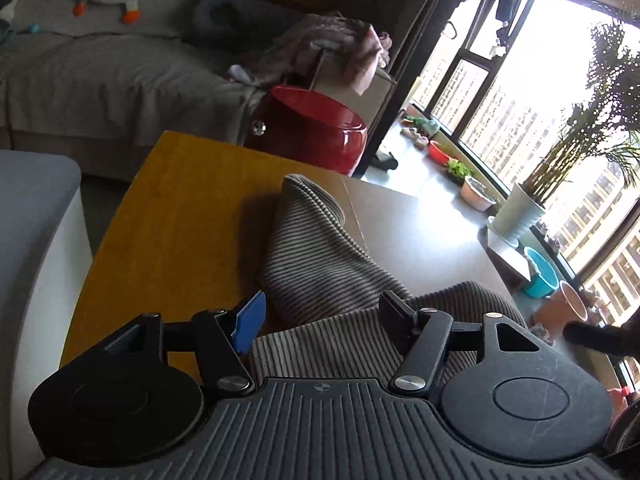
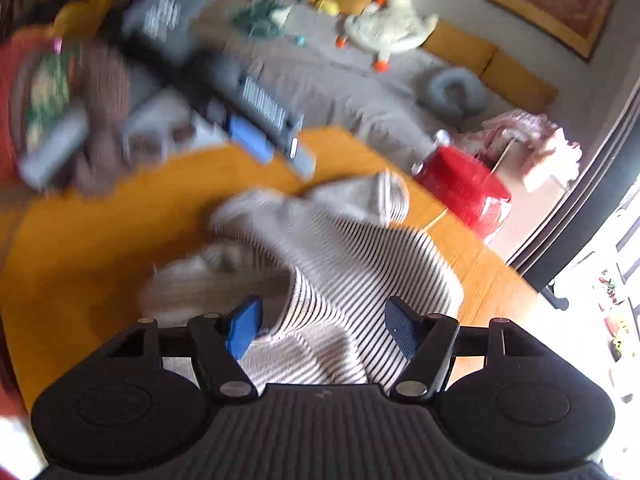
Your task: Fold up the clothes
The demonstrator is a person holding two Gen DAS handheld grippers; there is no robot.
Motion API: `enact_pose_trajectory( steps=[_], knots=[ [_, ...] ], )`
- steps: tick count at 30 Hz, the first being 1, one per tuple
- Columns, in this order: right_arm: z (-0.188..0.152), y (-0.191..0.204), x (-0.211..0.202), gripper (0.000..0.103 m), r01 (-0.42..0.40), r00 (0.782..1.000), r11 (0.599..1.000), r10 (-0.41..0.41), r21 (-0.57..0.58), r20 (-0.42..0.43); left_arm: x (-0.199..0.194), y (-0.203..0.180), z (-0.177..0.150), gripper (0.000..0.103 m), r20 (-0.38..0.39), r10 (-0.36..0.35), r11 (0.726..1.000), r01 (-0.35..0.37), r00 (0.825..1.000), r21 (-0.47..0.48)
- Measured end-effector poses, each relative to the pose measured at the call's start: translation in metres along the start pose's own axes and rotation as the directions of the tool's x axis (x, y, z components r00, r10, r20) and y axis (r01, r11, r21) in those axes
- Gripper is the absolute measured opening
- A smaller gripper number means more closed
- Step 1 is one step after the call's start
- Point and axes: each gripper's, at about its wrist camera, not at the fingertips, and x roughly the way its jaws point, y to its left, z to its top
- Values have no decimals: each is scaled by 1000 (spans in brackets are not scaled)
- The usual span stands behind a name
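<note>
A beige garment with thin dark stripes [image 1: 320,248] lies bunched on the yellow-brown wooden table [image 1: 168,220]. My left gripper [image 1: 322,316] hovers just over its near part, open, with cloth below the gap and neither pad pressing on it. In the right wrist view the same striped garment [image 2: 340,248] is crumpled in the middle of the table [image 2: 80,240]. My right gripper [image 2: 323,326] stands open over its near edge, gripping nothing. The left gripper shows there as a blurred shape at the upper left, its blue pad [image 2: 248,140] visible.
A shiny red stool [image 1: 316,128] stands past the table's far edge, before a grey sofa [image 1: 100,76] with a plush goose [image 2: 392,24]. A window sill [image 1: 440,172] with plants and bowls runs along the right. A grey seat [image 1: 36,200] stands at the left.
</note>
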Motion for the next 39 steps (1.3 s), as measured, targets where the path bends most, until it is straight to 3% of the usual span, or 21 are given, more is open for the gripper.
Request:
enact_pose_trajectory(
  steps=[2,7,10,11,12,15,17,19,21,24,25,27,28,30,31,33,34,35,36,39],
  knots=[
    [10,4,2,66,44,999,998,-42,-50,34,-3,-2,-1,71,6,10,1000,-10,1000,11],
    [14,37,54,65,-63,997,983,56,-171,-45,-13,8,6,73,30,39,999,-39,999,-13],
    [14,60,85,65,-56,998,970,46,-235,-47,-25,23,15,73,72,51,997,-46,996,-68],
    [14,64,90,58,-55,998,969,46,-240,-46,-30,28,18,74,88,52,995,-44,995,-86],
    [14,65,92,40,-58,998,970,48,-237,-46,-33,33,21,74,100,55,994,-45,994,-100],
    [19,38,74,9,-4,1000,989,5,-149,4,-37,43,27,75,112,51,989,-35,992,-140],
    [21,3,50,8,96,994,994,-93,-46,65,-33,39,28,75,94,26,991,-13,995,-134],
    [17,-40,22,2,208,972,975,-215,78,93,-27,30,27,76,69,-2,995,9,998,-104],
    [4,-79,-2,2,326,937,930,-343,171,75,-15,10,23,77,32,-42,998,43,999,-35],
    [-26,-111,-21,2,491,868,846,-496,209,-30,11,-32,8,84,-86,-142,984,150,986,98],
    [-37,-117,-26,2,514,855,827,-515,229,-60,21,-45,2,84,-120,-152,979,166,981,118],
    [-57,-123,-34,4,522,851,804,-514,286,-107,42,-71,-10,84,-187,-165,970,194,969,149],
    [-64,-124,-38,5,488,870,810,-482,325,-103,48,-76,-13,83,-195,-147,975,176,970,138],
    [-72,-119,-45,30,361,926,838,-375,409,-50,55,-76,-13,82,-193,-129,985,148,973,88],
    [-75,-113,-46,39,317,940,849,-340,422,-22,55,-71,-11,82,-184,-136,988,147,973,48],
    [-77,-96,-44,69,258,955,874,-296,412,28,58,-57,-5,80,-185,-142,989,134,972,-59],
    [-79,-88,-41,75,229,961,884,-271,406,48,63,-52,-3,78,-190,-136,988,120,972,-96],
    [-81,-81,-35,81,201,967,894,-245,400,63,68,-47,0,69,-197,-129,986,105,972,-130],
    [-83,-75,-28,85,187,970,899,-234,395,73,73,-46,1,51,-196,-111,988,87,974,-128],
    [-90,-70,-8,96,180,967,876,-240,448,82,81,-52,8,22,-170,-72,996,63,983,-62]
  ],
)
